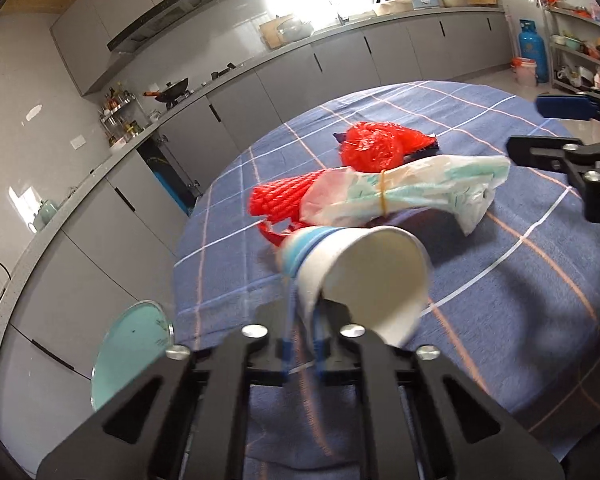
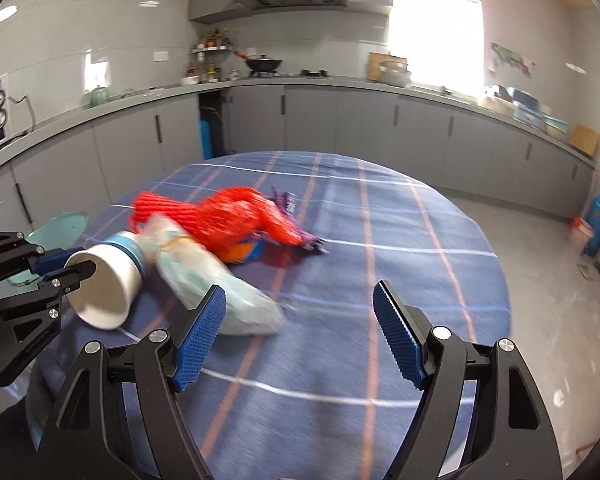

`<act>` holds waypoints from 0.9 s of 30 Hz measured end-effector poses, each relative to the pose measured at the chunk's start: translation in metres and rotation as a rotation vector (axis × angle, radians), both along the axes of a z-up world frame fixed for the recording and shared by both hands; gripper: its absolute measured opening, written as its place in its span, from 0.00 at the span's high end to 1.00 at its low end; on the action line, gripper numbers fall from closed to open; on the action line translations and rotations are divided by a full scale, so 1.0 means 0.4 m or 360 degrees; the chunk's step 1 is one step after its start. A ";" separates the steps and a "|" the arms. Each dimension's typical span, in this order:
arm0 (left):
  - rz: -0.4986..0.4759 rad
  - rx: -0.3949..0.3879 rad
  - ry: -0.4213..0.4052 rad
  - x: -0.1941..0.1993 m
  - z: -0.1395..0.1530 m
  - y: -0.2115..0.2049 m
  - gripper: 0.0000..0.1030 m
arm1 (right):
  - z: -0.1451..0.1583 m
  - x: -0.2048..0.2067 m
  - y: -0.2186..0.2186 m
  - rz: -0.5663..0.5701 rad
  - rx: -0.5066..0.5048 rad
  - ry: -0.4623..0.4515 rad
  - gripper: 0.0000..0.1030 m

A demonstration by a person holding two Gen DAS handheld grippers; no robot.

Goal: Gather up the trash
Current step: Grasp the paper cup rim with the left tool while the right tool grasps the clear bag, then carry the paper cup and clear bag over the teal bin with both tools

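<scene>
Paper cup (image 1: 364, 280), white with blue bands, tipped on its side above the blue plaid tablecloth (image 1: 520, 280); left gripper (image 1: 306, 336) is clamped on its rim wall. Just behind the cup: tied plastic bag bundle (image 1: 404, 196), red net (image 1: 280, 196), red bag (image 1: 376, 144). Right gripper (image 2: 300, 336) hovers near the bundle, jaws spread wide, holding nothing. Teal bin (image 1: 132, 352) beside the cup, off the table edge.
</scene>
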State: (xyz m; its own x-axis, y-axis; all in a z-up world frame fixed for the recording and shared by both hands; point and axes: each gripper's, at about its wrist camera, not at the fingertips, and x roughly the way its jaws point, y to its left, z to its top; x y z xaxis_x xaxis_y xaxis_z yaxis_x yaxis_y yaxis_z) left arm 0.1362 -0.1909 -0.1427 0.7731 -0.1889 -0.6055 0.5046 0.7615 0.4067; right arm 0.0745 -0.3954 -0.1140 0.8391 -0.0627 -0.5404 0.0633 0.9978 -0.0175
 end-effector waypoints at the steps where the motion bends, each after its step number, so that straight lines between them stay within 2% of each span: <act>1: 0.0001 -0.0002 -0.0008 -0.002 0.005 0.007 0.97 | 0.002 0.007 0.010 0.0021 -0.0007 -0.0001 0.27; 4: 0.0008 -0.0007 -0.0047 0.001 0.023 0.044 0.97 | 0.001 0.042 0.047 0.0103 -0.0036 0.0021 0.27; 10: 0.0087 -0.0039 -0.0109 0.014 0.044 0.106 0.97 | -0.031 0.098 0.085 0.0169 -0.0100 0.0164 0.29; 11: 0.0105 -0.0046 -0.0115 0.019 0.046 0.114 0.97 | -0.038 0.102 0.089 0.0184 -0.0103 0.0193 0.32; 12: 0.0116 -0.0043 -0.0131 0.020 0.046 0.119 0.97 | -0.045 0.105 0.094 0.0196 -0.0103 0.0215 0.42; 14: 0.0128 -0.0057 -0.0137 0.025 0.049 0.126 0.97 | -0.051 0.102 0.101 0.0206 -0.0114 0.0230 0.48; 15: 0.0140 -0.0071 -0.0135 0.027 0.051 0.130 0.97 | -0.052 0.101 0.105 0.0218 -0.0111 0.0242 0.56; 16: 0.0148 -0.0079 -0.0133 0.028 0.052 0.132 0.97 | -0.052 0.100 0.109 0.0223 -0.0111 0.0247 0.75; 17: 0.0160 -0.0095 -0.0130 0.033 0.055 0.136 0.97 | -0.052 0.098 0.113 0.0226 -0.0114 0.0249 0.80; 21: 0.0186 -0.0128 -0.0144 0.034 0.066 0.153 0.97 | -0.033 0.077 0.130 0.0252 -0.0114 0.0213 0.87; 27: 0.0232 -0.0140 -0.0193 0.042 0.086 0.179 0.97 | 0.016 0.025 0.163 0.0231 -0.0189 0.0091 0.89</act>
State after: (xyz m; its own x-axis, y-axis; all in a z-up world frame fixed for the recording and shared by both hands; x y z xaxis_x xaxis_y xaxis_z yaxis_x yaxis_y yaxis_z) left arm 0.1532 -0.1191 -0.1083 0.8624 -0.1178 -0.4922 0.3378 0.8583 0.3864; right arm 0.0844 -0.3303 -0.1074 0.8122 -0.0091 -0.5832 -0.0858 0.9871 -0.1349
